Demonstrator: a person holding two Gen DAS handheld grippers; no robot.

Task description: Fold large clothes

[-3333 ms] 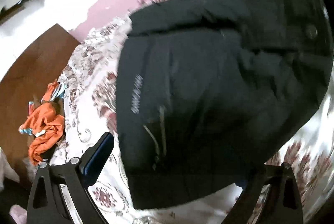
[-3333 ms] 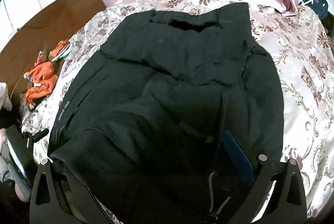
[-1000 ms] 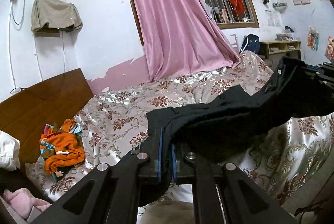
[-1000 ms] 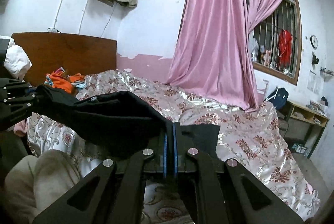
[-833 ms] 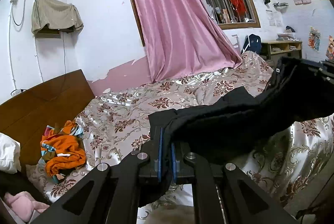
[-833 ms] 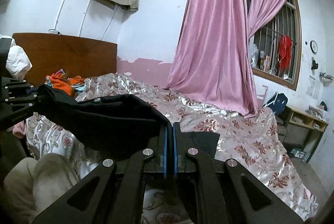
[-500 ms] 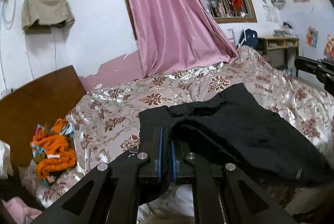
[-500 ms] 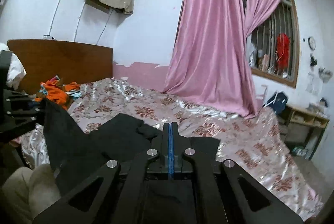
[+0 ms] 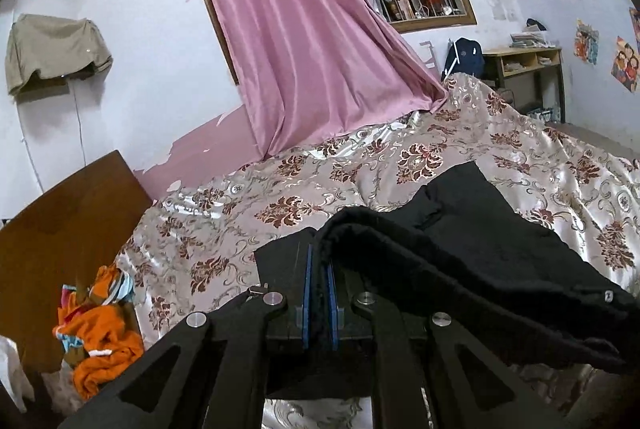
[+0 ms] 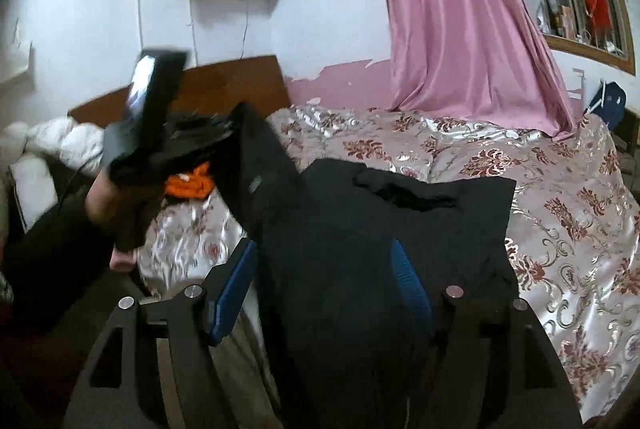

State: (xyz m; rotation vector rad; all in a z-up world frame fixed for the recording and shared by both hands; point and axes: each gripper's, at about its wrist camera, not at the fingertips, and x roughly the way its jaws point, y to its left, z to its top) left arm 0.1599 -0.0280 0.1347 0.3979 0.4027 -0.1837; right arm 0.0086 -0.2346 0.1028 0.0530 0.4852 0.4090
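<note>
A large black jacket (image 10: 392,229) lies on the floral bedspread (image 10: 560,197), its near part drooping toward me. My left gripper (image 9: 319,293) is shut on a fold of the black jacket (image 9: 460,253) and holds that edge up off the bed; in the right wrist view the left gripper (image 10: 224,145) shows at the left, raised, with cloth hanging from it. My right gripper (image 10: 324,289) is open, its blue pads (image 10: 412,289) standing either side of the jacket's near edge without gripping it.
An orange garment (image 9: 100,341) lies by the wooden headboard (image 9: 60,229) at the left. A pink curtain (image 9: 304,41) hangs behind the bed. A desk (image 9: 528,69) and a backpack (image 9: 464,57) stand at the far right. White pillows (image 10: 52,145) lie at the left.
My right gripper has opened and let go of the jacket, which has dropped onto the bed. My left gripper stays shut on its fold and holds it up.
</note>
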